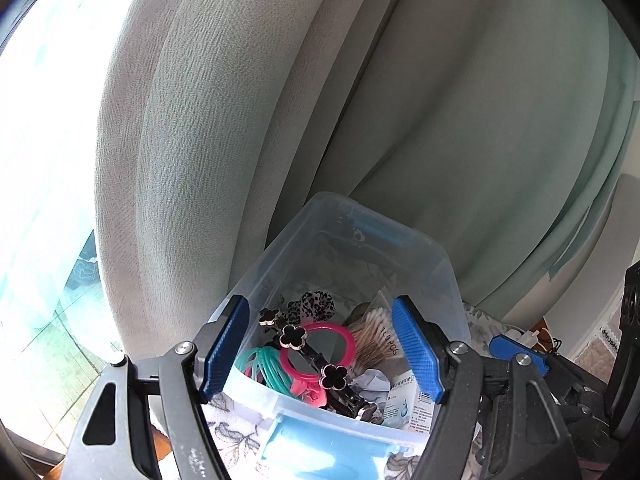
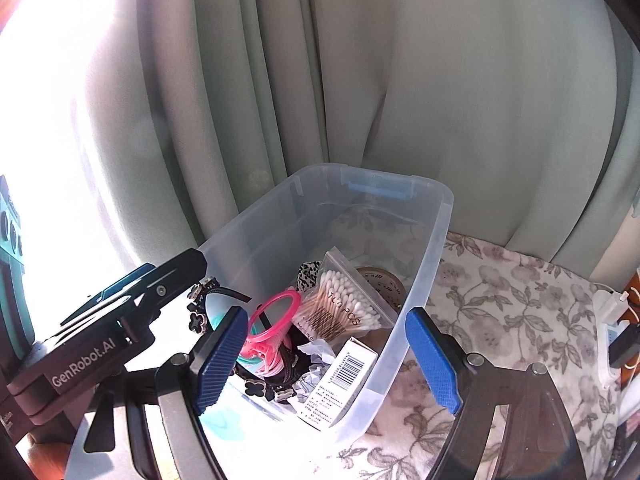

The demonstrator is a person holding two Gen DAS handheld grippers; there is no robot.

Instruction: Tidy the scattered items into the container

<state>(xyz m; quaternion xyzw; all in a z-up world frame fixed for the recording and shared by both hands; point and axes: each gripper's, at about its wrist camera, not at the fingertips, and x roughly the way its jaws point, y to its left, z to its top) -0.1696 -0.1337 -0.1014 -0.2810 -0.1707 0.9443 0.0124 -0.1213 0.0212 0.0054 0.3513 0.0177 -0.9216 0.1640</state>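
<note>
Pale green curtains [image 2: 440, 80] hang behind everything, their folds brushing the far end of a table covered by a floral cloth [image 2: 500, 300]. On that cloth, at its far left corner against the curtain, stands the clear plastic container [image 2: 432, 240] with a blue latch at each end. Both claws hover over its near end with jaws spread wide and nothing between the pads: the left gripper [image 1: 320, 348], whose side reads "GenRobot.AI" in the right wrist view, and the right gripper [image 2: 328, 356]. Inside the container, toward its near end, lie a bag of cotton swabs [image 2: 340, 304] printed "100 PCS", a white box [image 2: 344, 384] with a barcode and small print too fine to read, a pink hand mirror [image 1: 316, 348], a black clover headband [image 1: 296, 336], teal hair ties [image 1: 268, 368], a leopard-print scrunchie [image 1: 316, 304] and crumpled paper [image 2: 316, 354].
</note>
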